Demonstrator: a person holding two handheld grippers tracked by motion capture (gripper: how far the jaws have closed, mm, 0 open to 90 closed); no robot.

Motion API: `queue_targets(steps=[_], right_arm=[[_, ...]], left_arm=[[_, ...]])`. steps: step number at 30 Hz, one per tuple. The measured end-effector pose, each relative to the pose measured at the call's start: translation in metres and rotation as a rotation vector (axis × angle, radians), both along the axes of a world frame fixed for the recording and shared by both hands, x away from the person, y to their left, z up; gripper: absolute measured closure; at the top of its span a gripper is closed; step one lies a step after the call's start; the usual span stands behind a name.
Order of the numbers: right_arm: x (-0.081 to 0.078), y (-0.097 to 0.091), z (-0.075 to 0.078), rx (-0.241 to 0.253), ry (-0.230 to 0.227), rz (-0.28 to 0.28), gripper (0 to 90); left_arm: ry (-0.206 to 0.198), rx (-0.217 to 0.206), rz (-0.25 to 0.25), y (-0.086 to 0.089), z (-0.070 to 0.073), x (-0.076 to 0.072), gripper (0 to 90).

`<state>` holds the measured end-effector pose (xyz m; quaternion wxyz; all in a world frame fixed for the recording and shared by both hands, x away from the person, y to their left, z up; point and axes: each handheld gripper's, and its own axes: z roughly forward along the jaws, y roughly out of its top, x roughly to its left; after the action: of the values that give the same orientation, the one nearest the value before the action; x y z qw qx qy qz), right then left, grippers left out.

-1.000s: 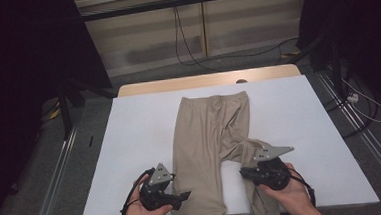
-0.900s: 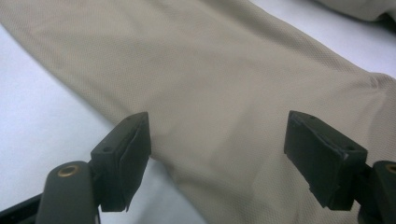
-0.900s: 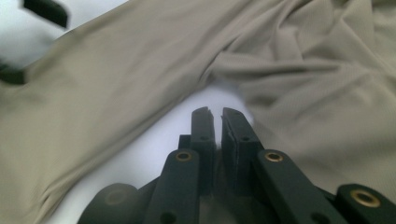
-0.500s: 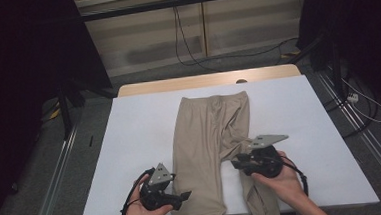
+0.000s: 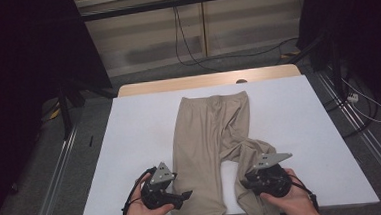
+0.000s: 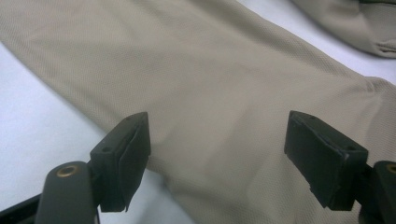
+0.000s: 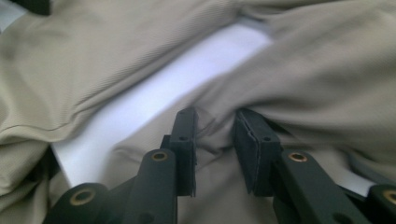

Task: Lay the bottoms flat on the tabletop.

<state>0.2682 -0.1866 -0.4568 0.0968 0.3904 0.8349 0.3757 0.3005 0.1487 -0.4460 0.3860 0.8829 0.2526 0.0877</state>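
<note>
Beige trousers (image 5: 207,131) lie flat on the white table (image 5: 130,141), waistband far, legs toward the front edge. The right leg is bent and rumpled near the knee (image 5: 254,151). My left gripper (image 5: 185,197) rests at the outer edge of the left leg. Its jaws stand wide open over the cloth (image 6: 224,84), and the left gripper (image 6: 217,154) has nothing pinched. My right gripper (image 5: 245,182) sits on the rumpled right leg. Its jaws have just been opening. A ridge of fabric (image 7: 303,79) rises between the narrowly parted jaws of the right gripper (image 7: 215,144).
A strip of bare wooden tabletop (image 5: 207,80) shows behind the white cover. Metal rails (image 5: 57,166) run along both sides of the table. Cables (image 5: 195,52) lie on the floor beyond it. White surface flanks the trousers on both sides.
The right hand lifted slightly toward the trousers' middle, then came back down near the front edge on the rumpled leg. The left hand stayed still.
</note>
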Motion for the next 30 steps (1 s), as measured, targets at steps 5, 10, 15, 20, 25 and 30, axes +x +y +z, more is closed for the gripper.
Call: queue_targets(steps=[5, 10, 15, 20, 25, 30], right_arm=[[-0.005, 0.021, -0.002, -0.006, -0.013, 0.095, 74.4], [-0.002, 0.008, 0.008, 0.043, -0.034, 0.064, 68.2], [0.000, -0.023, 0.016, 0.071, -0.058, -0.014, 70.8], [0.001, -0.040, 0.007, -0.002, -0.032, -0.054, 71.5], [0.002, -0.037, 0.000, -0.061, -0.024, -0.067, 65.3], [0.000, -0.042, 0.001, -0.071, -0.020, -0.064, 89.8]], left_arm=[[-0.004, -0.012, -0.002, -0.004, 0.001, 0.000, 23.1], [0.008, -0.038, -0.016, -0.017, 0.005, -0.001, 28.6], [-0.006, -0.046, -0.080, -0.049, 0.012, -0.004, 44.4], [-0.001, -0.037, -0.160, -0.089, 0.013, 0.000, 50.6], [0.019, 0.014, -0.257, -0.130, 0.007, 0.004, 37.6], [0.028, 0.093, -0.218, -0.156, -0.007, 0.010, 38.5]])
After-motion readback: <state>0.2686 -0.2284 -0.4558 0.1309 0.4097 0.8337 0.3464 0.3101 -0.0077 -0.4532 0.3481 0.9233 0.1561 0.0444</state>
